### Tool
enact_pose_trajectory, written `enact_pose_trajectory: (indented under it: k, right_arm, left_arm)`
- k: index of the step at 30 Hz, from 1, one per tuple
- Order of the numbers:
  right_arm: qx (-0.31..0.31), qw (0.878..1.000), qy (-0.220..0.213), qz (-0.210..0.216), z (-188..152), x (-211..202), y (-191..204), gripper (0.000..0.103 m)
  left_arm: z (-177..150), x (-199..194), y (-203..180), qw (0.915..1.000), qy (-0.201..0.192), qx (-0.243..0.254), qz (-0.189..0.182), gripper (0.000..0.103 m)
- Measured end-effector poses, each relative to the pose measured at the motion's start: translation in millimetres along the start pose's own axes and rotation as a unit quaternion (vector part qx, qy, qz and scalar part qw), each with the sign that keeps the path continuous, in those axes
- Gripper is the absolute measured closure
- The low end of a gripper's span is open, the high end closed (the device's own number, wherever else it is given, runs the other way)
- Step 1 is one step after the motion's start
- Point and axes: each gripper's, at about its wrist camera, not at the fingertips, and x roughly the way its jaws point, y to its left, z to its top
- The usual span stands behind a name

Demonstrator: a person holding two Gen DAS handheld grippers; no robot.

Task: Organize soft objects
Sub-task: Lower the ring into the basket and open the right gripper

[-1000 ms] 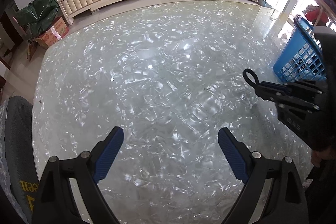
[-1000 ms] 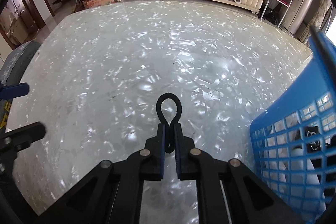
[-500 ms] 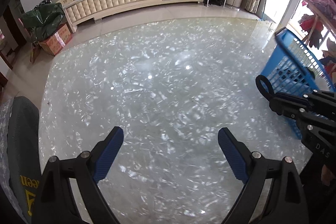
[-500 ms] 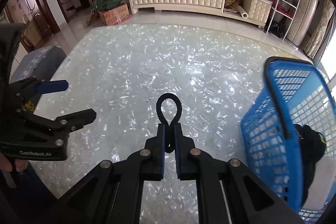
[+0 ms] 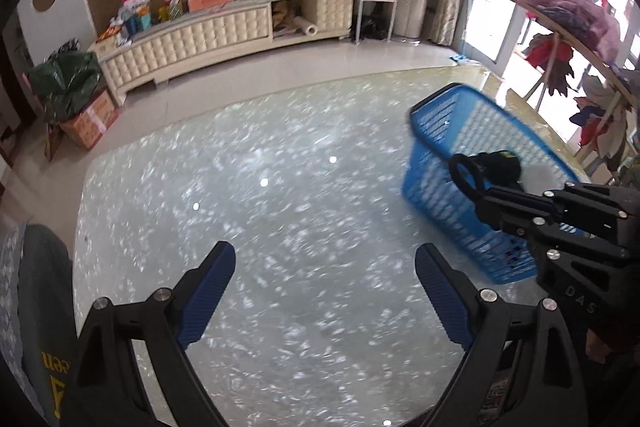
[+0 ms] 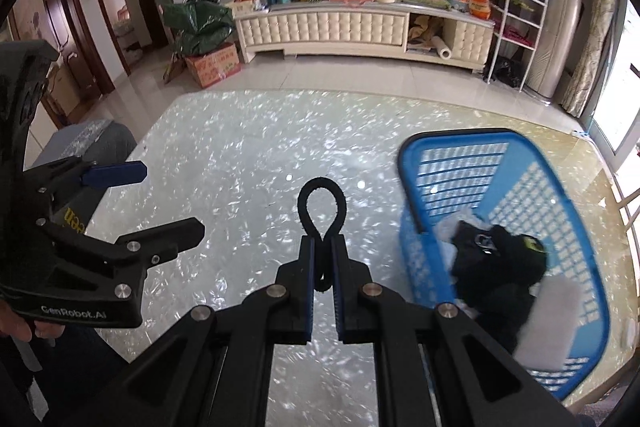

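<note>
Between your right gripper's closed blue ribbed pads sits a thin black fabric hair loop, pinched at its base, its long axis pointing straight ahead over the glossy, pearly table. Your left gripper stands wide and empty. Only the right view shows dark and white cloth heaped inside the blue plastic lattice basket.

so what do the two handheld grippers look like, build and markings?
Both are matte black frames with silver screw heads and ribbed blue finger pads. The left gripper carries white "GenRobot.AI" lettering on its side; the right gripper shows pale letters "DAS". No cables visible.
</note>
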Motion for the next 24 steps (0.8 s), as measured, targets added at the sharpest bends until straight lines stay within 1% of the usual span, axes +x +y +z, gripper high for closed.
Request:
enact_pose_trajectory:
  k: [6, 15, 18, 24]
  right_arm:
    - [0.022, 1.0, -0.018, -0.01, -11.0, -18.4, -27.5, 0.096]
    - [0.063, 0.997, -0.023, -0.031, -33.0, -34.3, -66.2, 0.096]
    - [0.076, 0.996, -0.02, -0.038, -35.5, -34.1, -80.5, 0.096]
    - [0.094, 0.994, 0.0, -0.047, -41.6, -28.7, -96.0, 0.096]
  left_arm:
    - [10.8, -15.9, -42.8, 0.9991, -0.021, 0.037, -0.006, 0.013]
    - [19.1, -1.3, -102.3, 0.9962, -0.015, 0.082, -0.026, 0.013]
    - [24.1, 4.8, -115.1, 0.9948, -0.016, 0.093, -0.037, 0.013]
    - [30.2, 18.4, -124.5, 0.9941, -0.01, 0.1, -0.042, 0.013]
